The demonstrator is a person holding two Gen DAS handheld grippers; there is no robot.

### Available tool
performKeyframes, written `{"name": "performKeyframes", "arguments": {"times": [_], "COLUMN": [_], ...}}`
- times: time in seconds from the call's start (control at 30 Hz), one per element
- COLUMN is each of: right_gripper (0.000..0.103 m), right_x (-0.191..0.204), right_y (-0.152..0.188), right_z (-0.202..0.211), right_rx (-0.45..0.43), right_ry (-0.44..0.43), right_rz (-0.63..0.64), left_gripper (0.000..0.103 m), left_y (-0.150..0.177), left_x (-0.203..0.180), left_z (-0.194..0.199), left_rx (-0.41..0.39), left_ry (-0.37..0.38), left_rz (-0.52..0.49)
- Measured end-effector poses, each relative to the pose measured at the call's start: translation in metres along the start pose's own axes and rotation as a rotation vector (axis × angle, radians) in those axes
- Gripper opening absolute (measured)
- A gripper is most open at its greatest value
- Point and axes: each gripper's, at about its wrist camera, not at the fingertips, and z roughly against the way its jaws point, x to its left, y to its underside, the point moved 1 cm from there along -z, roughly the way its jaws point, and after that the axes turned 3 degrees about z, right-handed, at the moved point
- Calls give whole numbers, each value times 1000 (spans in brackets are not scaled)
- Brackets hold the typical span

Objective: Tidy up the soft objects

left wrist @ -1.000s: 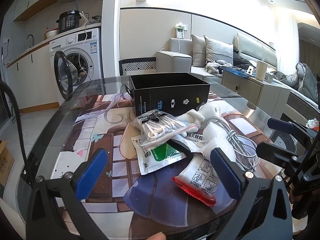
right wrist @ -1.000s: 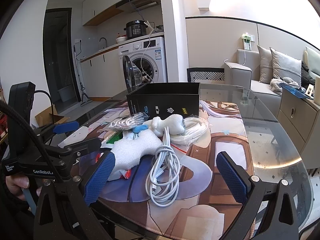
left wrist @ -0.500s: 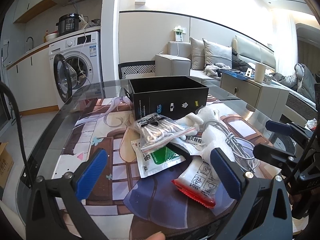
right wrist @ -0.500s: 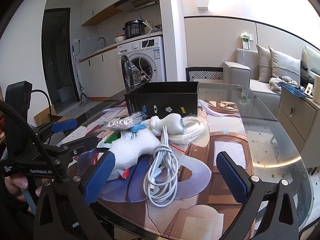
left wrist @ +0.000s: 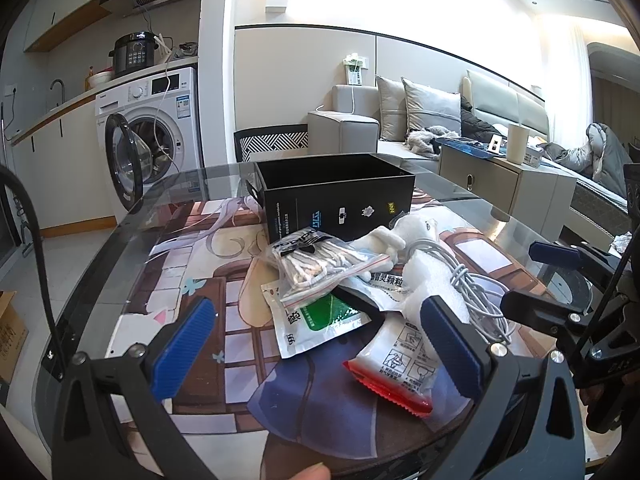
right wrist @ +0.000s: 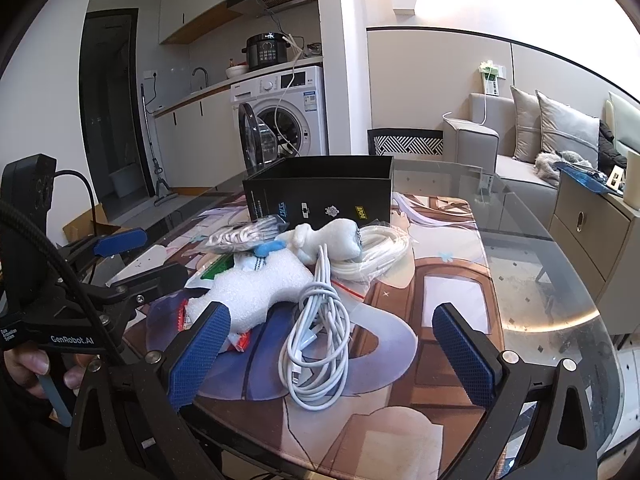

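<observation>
The box (left wrist: 336, 200) is matte black with small white, blue and yellow marks along its front. Under the glass counter (right wrist: 560, 280) lies a printed mat (right wrist: 440, 292) in browns, cream and dusky purple, drawn like cartoon window frames. The coiled cable (right wrist: 316, 344) is plain white, as is the foam sheet (right wrist: 256, 292) and the little plush toy (right wrist: 332, 240). One sachet (left wrist: 320, 320) is white with a green panel; another (left wrist: 396, 364) is white with black line drawings and a red serrated edge. The clear zip bag (left wrist: 320, 264) carries a thin red strip. Both pairs of jaws have blue textured pads (left wrist: 184, 348) on black frames. The chair back (right wrist: 408, 145) behind shows a black-and-white zigzag.
</observation>
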Motion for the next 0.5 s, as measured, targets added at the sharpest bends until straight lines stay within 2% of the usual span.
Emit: {"name": "performKeyframes", "arguments": {"times": [0.5], "right_gripper": [103], "right_x": [3], "right_y": [-1], "right_z": [-9], "right_rx": [37], "right_ry": [12], "right_rz": [12], "left_gripper": [103], "left_y": [0], "left_x": [6], "left_z": [-5], "left_rx": [1], "left_ry": [10], "left_rz": [18]}}
